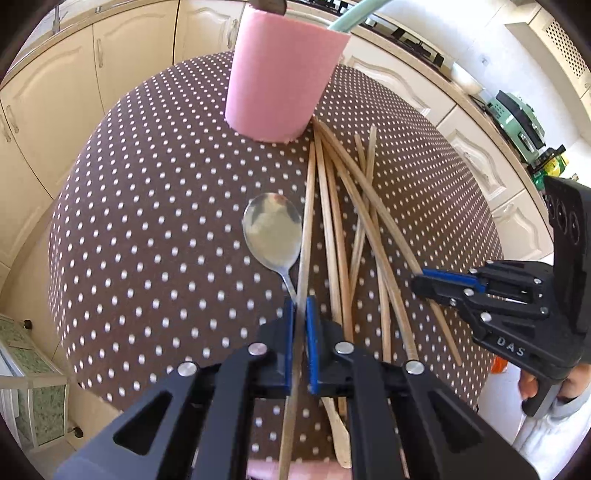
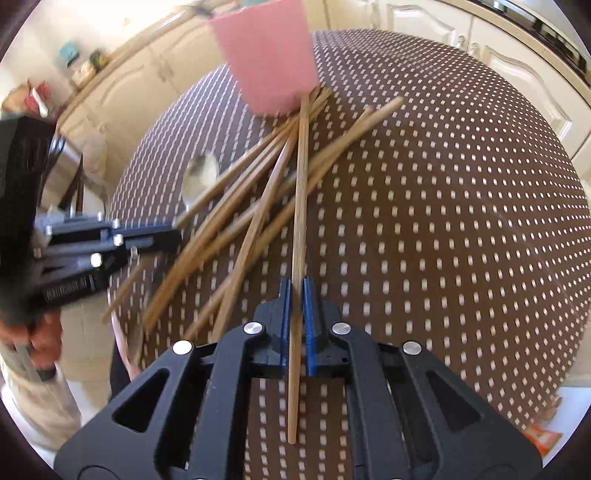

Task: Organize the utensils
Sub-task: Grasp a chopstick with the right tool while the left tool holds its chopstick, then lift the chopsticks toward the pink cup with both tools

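Observation:
A pile of wooden chopsticks (image 1: 354, 236) lies fanned out on the dotted table, its far ends against a pink cup (image 1: 284, 70). A metal spoon (image 1: 273, 229) rests left of the pile, bowl up. My left gripper (image 1: 300, 304) is shut on one chopstick (image 1: 308, 206), which runs between its blue pads toward the cup. In the right wrist view my right gripper (image 2: 297, 284) is shut on another chopstick (image 2: 301, 177) that points at the pink cup (image 2: 266, 59). The left gripper (image 2: 173, 234) shows at the left there, by the spoon (image 2: 201, 173). The right gripper (image 1: 421, 284) reaches into the pile from the right.
The round table (image 1: 155, 221) wears a brown cloth with white dots. A teal handle (image 1: 351, 18) sticks out of the cup. A flat wooden utensil (image 1: 341, 435) lies under my left gripper. Cream cabinets (image 1: 74, 74) ring the table; a green appliance (image 1: 517, 118) stands on the counter.

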